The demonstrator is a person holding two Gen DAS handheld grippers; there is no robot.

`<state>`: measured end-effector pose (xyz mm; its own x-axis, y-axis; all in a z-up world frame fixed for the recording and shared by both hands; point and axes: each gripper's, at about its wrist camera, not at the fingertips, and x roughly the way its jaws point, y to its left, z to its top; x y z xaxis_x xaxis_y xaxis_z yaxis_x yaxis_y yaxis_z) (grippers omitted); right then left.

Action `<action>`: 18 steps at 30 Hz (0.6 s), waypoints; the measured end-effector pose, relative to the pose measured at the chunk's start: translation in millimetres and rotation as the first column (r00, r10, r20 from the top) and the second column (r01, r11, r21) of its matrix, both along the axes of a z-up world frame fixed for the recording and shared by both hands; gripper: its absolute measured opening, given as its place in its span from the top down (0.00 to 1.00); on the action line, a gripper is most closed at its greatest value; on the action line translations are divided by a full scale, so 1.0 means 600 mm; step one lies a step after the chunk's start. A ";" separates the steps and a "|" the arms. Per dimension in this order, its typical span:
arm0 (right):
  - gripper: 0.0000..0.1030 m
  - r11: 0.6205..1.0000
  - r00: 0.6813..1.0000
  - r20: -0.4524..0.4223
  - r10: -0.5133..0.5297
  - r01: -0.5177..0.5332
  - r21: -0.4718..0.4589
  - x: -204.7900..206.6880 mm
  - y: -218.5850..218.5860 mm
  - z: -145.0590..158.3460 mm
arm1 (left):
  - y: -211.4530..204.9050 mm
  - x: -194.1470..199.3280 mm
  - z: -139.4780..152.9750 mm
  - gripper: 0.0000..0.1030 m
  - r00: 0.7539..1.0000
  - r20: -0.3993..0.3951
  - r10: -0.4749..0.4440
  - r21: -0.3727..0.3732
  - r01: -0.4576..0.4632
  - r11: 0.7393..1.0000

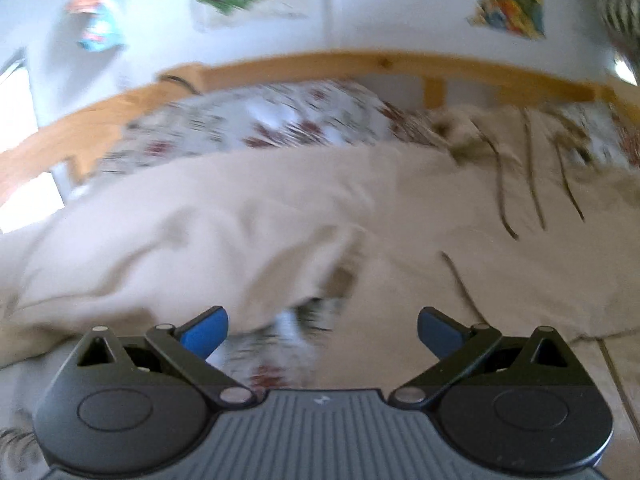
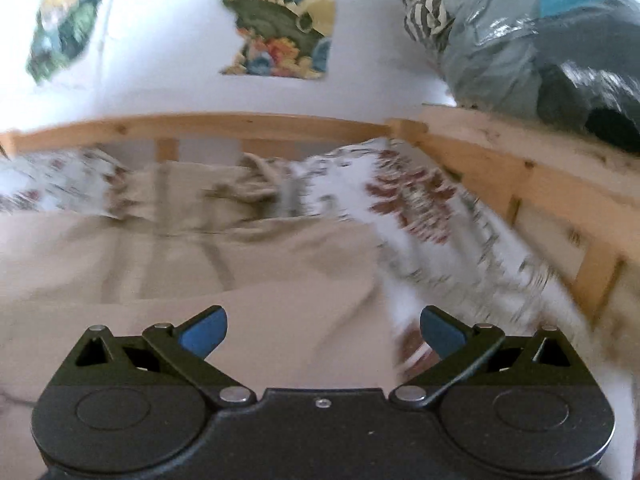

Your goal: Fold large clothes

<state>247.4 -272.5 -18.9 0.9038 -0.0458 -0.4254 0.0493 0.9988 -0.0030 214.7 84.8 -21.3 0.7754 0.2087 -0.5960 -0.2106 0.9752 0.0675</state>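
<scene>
Two wooden rails (image 2: 520,184), patterned bedding (image 2: 420,216), beige garment (image 1: 280,216), postered wall (image 2: 168,60)

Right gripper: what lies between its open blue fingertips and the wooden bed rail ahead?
In the right wrist view, the beige garment, then patterned bedding, lie between the right gripper and the wooden bed rail.

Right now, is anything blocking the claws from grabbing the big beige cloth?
Nothing visible. Both the left claw and right claw are open, with the beige cloth lying directly ahead on the bed.
</scene>
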 end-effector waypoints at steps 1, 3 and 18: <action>0.01 0.999 1.000 -0.013 -0.005 0.005 0.052 -0.023 0.017 0.000 | 0.012 -0.013 0.007 0.01 0.999 0.026 0.032 0.003 -0.032 0.999; 0.01 0.990 0.997 -0.058 0.050 -0.042 0.136 -0.053 0.053 0.000 | 0.040 -0.037 0.018 0.01 0.991 0.066 0.112 0.034 -0.115 0.993; 0.01 0.964 0.963 -0.096 0.250 -0.239 0.117 -0.120 0.170 -0.033 | 0.306 -0.126 0.030 0.05 0.723 0.034 0.690 -0.367 -0.634 0.681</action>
